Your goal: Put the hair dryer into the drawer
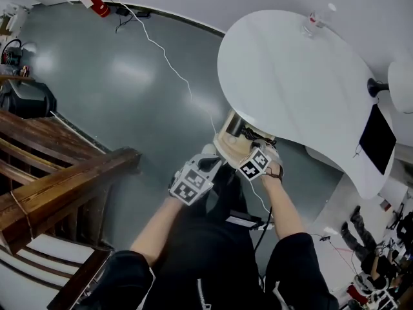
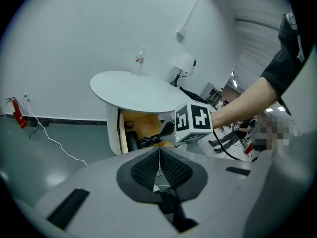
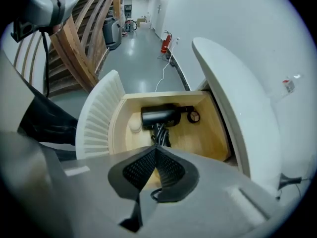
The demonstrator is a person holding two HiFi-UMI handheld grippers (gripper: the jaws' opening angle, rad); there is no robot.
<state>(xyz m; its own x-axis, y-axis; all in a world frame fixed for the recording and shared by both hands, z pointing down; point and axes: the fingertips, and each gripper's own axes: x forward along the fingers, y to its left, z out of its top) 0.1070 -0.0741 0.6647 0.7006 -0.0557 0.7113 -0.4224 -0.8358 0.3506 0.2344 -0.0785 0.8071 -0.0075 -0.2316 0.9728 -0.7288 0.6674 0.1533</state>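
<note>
The left tongs (image 2: 159, 165) and right tongs (image 3: 156, 157) are both seen closed, pads together, with nothing gripped. Just beyond the right tongs, the black hair dryer (image 3: 159, 116) is laid inside the open wooden drawer (image 3: 210, 133), which is pulled out from under the white table's (image 3: 233, 93) rounded edge. A red-labelled bottle (image 2: 140, 61), its print too small to read, is stood on the table. Open grey floor (image 1: 129, 89) is spread beyond.

Head view overhead, both gripper views facing drawer (image 3: 200, 138)

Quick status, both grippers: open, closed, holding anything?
Left gripper: closed, empty.
Right gripper: closed, empty; the hair dryer lies in the drawer.
</note>
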